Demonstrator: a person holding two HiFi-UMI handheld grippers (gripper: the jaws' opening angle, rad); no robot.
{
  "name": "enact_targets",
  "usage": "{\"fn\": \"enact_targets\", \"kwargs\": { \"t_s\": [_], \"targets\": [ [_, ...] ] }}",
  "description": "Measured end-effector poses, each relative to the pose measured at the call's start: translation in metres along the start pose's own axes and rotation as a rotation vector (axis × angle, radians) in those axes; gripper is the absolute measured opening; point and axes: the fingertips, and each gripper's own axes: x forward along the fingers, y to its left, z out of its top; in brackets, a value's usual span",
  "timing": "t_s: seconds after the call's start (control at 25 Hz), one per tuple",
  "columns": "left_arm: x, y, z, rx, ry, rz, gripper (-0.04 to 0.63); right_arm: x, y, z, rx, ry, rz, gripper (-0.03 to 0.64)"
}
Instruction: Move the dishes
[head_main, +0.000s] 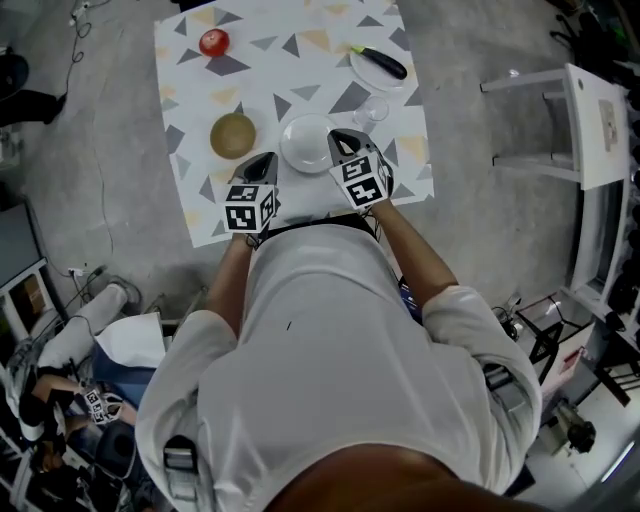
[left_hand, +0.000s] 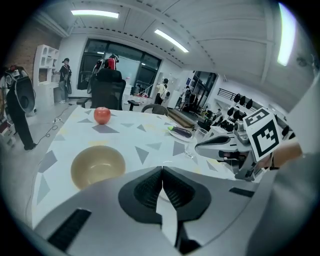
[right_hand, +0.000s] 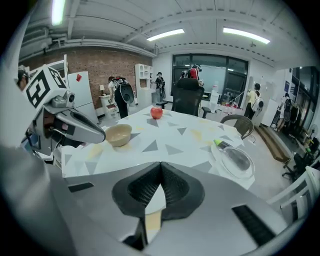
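Observation:
A white plate (head_main: 307, 143) lies near the table's front edge, between my two grippers. To its left is a tan bowl (head_main: 233, 135) (left_hand: 97, 166) (right_hand: 119, 134). A clear glass (head_main: 371, 112) (left_hand: 192, 145) stands to the right, behind it a clear plate (head_main: 372, 70) (right_hand: 235, 161) holding a dark eggplant (head_main: 384, 63) (left_hand: 181, 132). My left gripper (head_main: 268, 160) (left_hand: 161, 172) hovers at the white plate's left rim, jaws shut and empty. At the plate's right rim my right gripper (head_main: 341, 137) (right_hand: 161, 167) is likewise shut on nothing. The jaws hide the white plate in both gripper views.
A red apple (head_main: 213, 42) (left_hand: 102, 115) (right_hand: 156, 112) rests at the far left corner of the patterned tablecloth (head_main: 300, 80). A white chair (head_main: 590, 120) stands to the right of the table. A person sits on the floor (head_main: 60, 370) at lower left.

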Motion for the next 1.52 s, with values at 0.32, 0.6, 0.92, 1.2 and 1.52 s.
{"fn": "enact_targets", "kwargs": {
  "t_s": [0.32, 0.6, 0.92, 1.2, 1.52],
  "targets": [
    [0.001, -0.016, 0.034, 0.052, -0.058, -0.029, 0.02, -0.032, -0.01, 0.022, 0.051, -0.092, -0.027, -0.003],
    [-0.012, -0.026, 0.076, 0.073, -0.161, -0.027, 0.02, -0.054, -0.01, 0.065, 0.031, -0.198, -0.027, -0.003],
    [-0.057, -0.04, 0.149, 0.112, -0.379, 0.003, 0.02, -0.102, -0.027, 0.133, 0.037, -0.391, -0.082, -0.003],
    [-0.107, -0.056, 0.211, 0.221, -0.562, 0.073, 0.02, -0.141, -0.043, 0.177, 0.038, -0.532, -0.135, -0.003],
    [-0.119, -0.059, 0.218, 0.203, -0.591, 0.064, 0.02, -0.149, -0.048, 0.182, 0.04, -0.55, -0.142, -0.003]
  ]
}}
